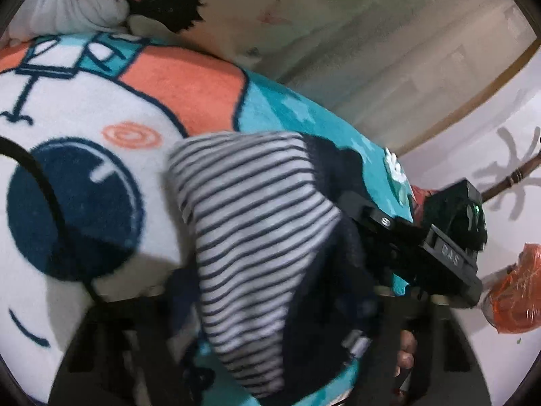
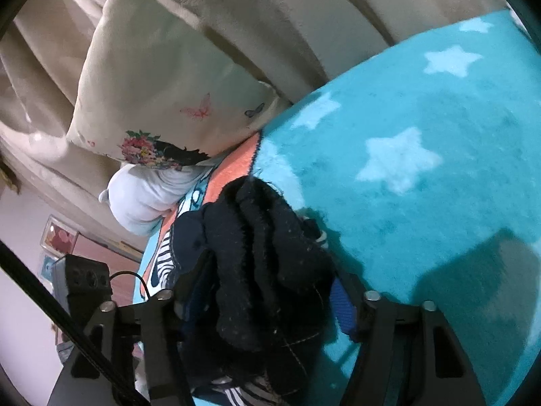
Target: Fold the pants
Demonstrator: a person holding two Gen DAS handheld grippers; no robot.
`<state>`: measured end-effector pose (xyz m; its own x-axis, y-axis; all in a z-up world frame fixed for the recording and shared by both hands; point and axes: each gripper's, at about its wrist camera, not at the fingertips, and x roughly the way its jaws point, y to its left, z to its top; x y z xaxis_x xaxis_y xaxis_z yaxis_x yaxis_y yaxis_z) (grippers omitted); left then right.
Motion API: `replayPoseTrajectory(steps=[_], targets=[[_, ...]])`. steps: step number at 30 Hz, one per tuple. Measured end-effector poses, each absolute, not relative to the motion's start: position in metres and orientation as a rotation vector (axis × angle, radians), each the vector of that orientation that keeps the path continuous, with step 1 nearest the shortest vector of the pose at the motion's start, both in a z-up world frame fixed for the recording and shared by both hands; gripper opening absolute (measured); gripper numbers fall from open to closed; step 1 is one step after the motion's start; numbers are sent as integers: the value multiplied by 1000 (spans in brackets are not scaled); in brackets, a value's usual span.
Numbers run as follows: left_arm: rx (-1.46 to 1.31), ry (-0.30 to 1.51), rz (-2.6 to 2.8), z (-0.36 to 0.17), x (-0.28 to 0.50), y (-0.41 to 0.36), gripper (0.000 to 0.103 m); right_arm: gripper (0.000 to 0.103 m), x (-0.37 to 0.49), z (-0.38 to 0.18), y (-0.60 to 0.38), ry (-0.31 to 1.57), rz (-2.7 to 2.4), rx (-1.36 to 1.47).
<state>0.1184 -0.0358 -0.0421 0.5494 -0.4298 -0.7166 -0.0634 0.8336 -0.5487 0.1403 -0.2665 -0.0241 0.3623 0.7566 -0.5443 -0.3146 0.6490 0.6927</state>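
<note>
The pants (image 1: 257,237) are dark navy outside with a white-and-navy striped lining, held bunched above a cartoon blanket (image 1: 101,101). My left gripper (image 1: 270,331) is shut on the pants; its fingers are mostly hidden by the fabric. My right gripper (image 1: 422,237) shows in the left wrist view at the right, clamped on the pants' dark edge. In the right wrist view the dark fuzzy fabric (image 2: 263,264) fills the space between my right gripper's (image 2: 267,308) fingers, which are shut on it.
The teal blanket with pale stars (image 2: 405,155) covers the bed. A cream pillow with butterflies (image 2: 162,77) and a white pillow (image 2: 145,199) lie at the head. An orange plastic bag (image 1: 517,291) lies on the floor at right. A black cable (image 1: 50,199) crosses the left.
</note>
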Motion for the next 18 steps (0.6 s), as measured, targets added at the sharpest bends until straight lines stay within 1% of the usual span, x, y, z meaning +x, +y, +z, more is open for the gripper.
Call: replayPoseTrajectory(steps=[2,3,7,11,14,16,18], targets=[[-552,970,-225,-38,117,-37,57,42,139,-21,-265,974,747,531],[-550,964,-226,-34,117,-38,56,35,137,-19,-264,972,761,530],[-518,940,-228,-14,124,-34,55,33,132,8,-256,927,819,527],[-480,915,-197,12,139,-29,55,33,139,36,-245,865,840,494],[-448,899,-162,24,152,-23,55,33,153,41,-245,845,828,516],[-434,907,-100,20,157,-18,56,40,165,31,-246,862,773,530],[-422,930,-40,9,156,-12,56,45,174,14,-250,901,686,531]])
